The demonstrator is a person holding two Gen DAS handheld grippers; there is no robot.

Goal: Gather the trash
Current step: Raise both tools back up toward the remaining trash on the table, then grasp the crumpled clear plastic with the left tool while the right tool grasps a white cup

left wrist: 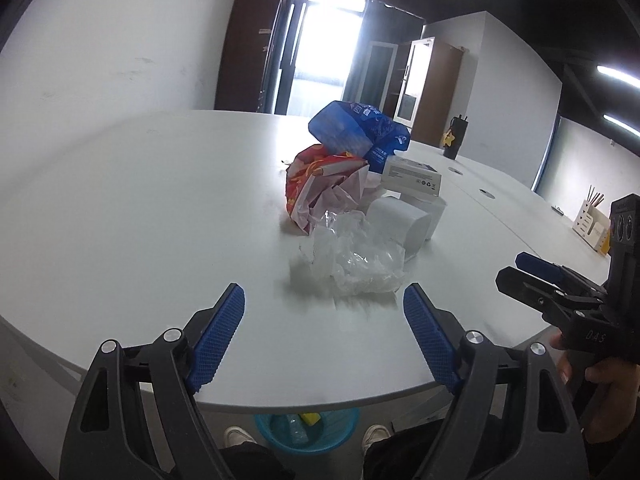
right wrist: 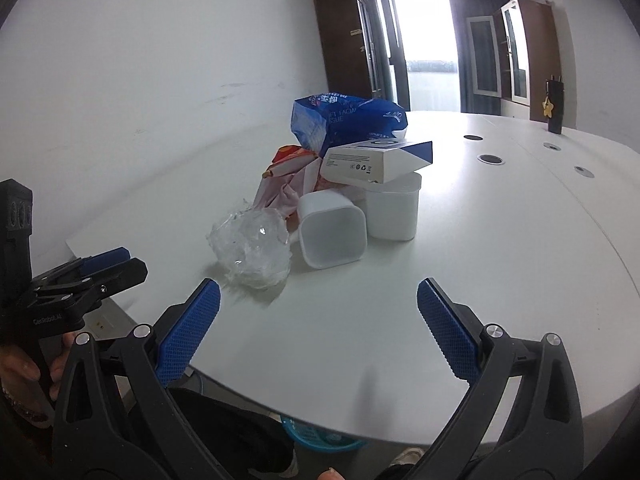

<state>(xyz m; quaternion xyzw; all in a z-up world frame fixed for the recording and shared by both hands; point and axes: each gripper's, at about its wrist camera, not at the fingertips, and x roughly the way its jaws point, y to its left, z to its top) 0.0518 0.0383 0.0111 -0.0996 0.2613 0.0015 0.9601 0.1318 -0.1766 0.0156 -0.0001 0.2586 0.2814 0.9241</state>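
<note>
The left gripper [left wrist: 324, 312] and right gripper [right wrist: 319, 308] hover at the table's [left wrist: 140, 208] near edge, fingers apart and empty. A trash heap lies ahead: blue bag [left wrist: 356, 132], red wrapper [left wrist: 316, 180], box [right wrist: 376, 160], two white cups [right wrist: 332, 236], and nearest, crumpled clear plastic [left wrist: 352, 260]. A basin [left wrist: 308, 428] waits on the floor below. This looks like the approach step; next, probably close on the plastic and drop it into the basin.

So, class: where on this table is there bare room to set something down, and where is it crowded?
Bare: the table left of the red wrapper, and the strip between the crumpled clear plastic and the near edge. Crowded: the middle, where blue bag, box and white cups cluster.
</note>
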